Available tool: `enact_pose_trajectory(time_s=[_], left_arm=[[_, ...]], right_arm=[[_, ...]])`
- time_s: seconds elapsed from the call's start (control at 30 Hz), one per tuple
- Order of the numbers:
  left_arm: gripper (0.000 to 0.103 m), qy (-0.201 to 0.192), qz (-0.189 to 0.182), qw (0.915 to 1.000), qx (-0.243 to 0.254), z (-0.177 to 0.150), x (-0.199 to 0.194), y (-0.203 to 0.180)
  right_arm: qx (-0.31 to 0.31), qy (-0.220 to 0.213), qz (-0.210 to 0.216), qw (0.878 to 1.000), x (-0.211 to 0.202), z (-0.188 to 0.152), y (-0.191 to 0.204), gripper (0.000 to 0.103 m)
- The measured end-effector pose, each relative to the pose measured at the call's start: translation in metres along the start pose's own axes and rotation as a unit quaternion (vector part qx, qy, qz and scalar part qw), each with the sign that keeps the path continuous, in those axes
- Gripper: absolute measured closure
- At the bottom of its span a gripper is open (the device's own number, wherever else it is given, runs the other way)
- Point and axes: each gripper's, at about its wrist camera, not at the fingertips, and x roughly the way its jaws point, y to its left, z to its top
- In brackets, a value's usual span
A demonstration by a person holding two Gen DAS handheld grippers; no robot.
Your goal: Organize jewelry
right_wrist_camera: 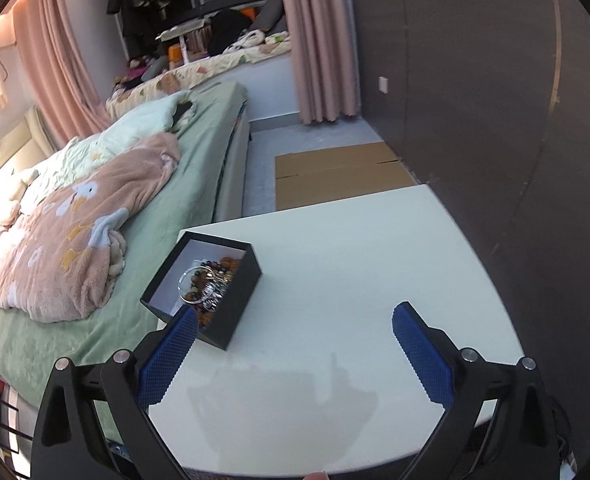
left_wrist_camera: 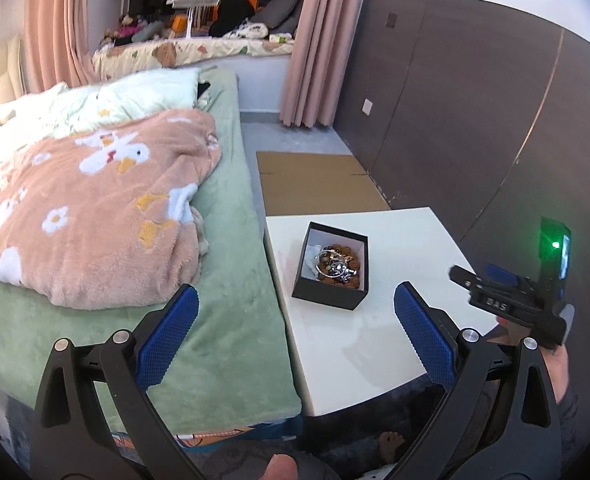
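A black open box [left_wrist_camera: 329,294] with a pale lining stands on a white table [left_wrist_camera: 407,248]. It holds a pile of jewelry [left_wrist_camera: 338,266]: brown bead bracelets, a silver bangle and silver chains. In the right wrist view the box [right_wrist_camera: 239,300] sits at the table's [right_wrist_camera: 355,260] left edge, with the jewelry [right_wrist_camera: 209,284] inside. My left gripper [left_wrist_camera: 295,304] is open and empty, held above the table's near left side. My right gripper [right_wrist_camera: 295,320] is open and empty, just right of and behind the box; its body shows in the left wrist view [left_wrist_camera: 511,300].
A bed [left_wrist_camera: 223,248] with a green sheet and a pink blanket [left_wrist_camera: 87,216] lies close against the table's left side. A flat cardboard sheet [left_wrist_camera: 319,182] lies on the floor beyond the table. A dark panelled wall [left_wrist_camera: 475,120] runs along the right.
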Motion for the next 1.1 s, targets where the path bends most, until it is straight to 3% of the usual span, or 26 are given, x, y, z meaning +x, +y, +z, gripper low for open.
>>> enact_pose_trajectory(time_s=[0.47, 0.57, 0.9, 1.1], left_arm=[[0.005, -0.04, -0.006, 0.999, 0.018, -0.034, -0.035, -0.025], [0.005, -0.047, -0.01, 0.9987, 0.017, -0.046, -0.039, -0.028], [0.005, -0.071, -0.019, 0.9972, 0.01, -0.086, -0.052, -0.038], [0.005, -0.083, 0.011, 0.9957, 0.04, -0.101, -0.057, -0.047]], right_arm=[[0.049, -0.039, -0.031, 0.998, -0.077, -0.047, -0.05, 0.008], [0.045, -0.063, -0.04, 0.996, -0.099, -0.057, -0.054, 0.008], [0.031, -0.085, -0.038, 0.995, -0.137, -0.095, -0.058, 0.008], [0.031, -0.082, -0.049, 0.995, -0.142, -0.116, -0.054, 0.008]])
